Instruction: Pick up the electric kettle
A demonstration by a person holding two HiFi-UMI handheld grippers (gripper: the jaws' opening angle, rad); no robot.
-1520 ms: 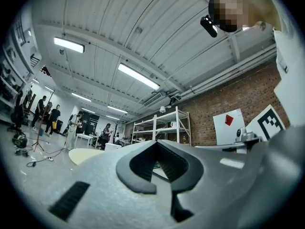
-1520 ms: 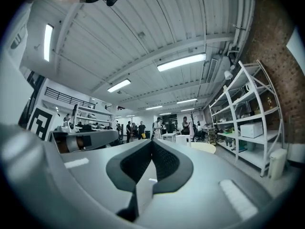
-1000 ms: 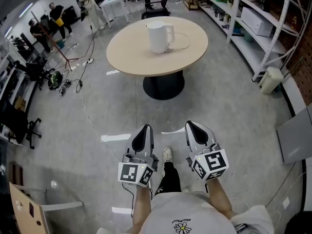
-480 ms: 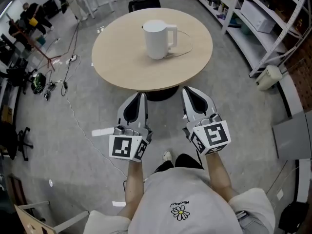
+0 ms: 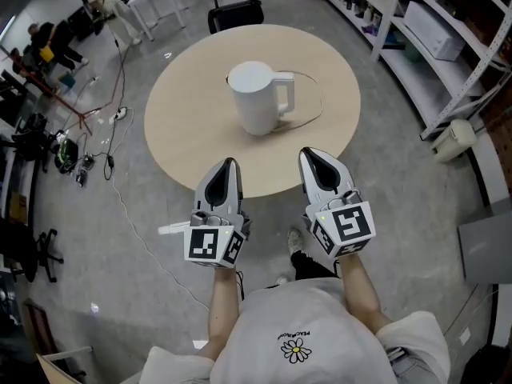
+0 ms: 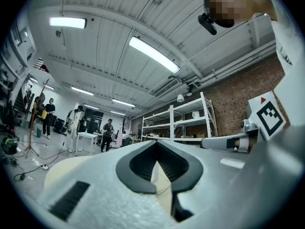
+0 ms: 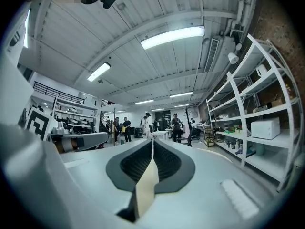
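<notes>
A white electric kettle [image 5: 256, 98] with its handle to the right stands upright near the middle of a round beige table [image 5: 180, 130]. Its thin cord [image 5: 317, 102] loops on the tabletop behind the handle. My left gripper [image 5: 226, 165] and right gripper [image 5: 314, 155] are side by side, both shut and empty, with their tips over the table's near edge and short of the kettle. In the left gripper view the left gripper [image 6: 156, 143] has its jaws together. The right gripper view shows the right gripper [image 7: 152, 142] the same way. The kettle is hidden behind the jaws in both gripper views.
White metal shelving [image 5: 448, 22] with boxes runs along the right. A black chair [image 5: 234, 13] stands at the table's far side. Cables [image 5: 120, 110] trail over the grey floor at left, near standing people [image 5: 48, 50]. A white canister [image 5: 454, 138] sits by the shelving.
The person has walked forward with both grippers. The table and kettle have come much closer, and the gripper tips have gone from over bare floor to the table's near edge. Both stayed shut.
</notes>
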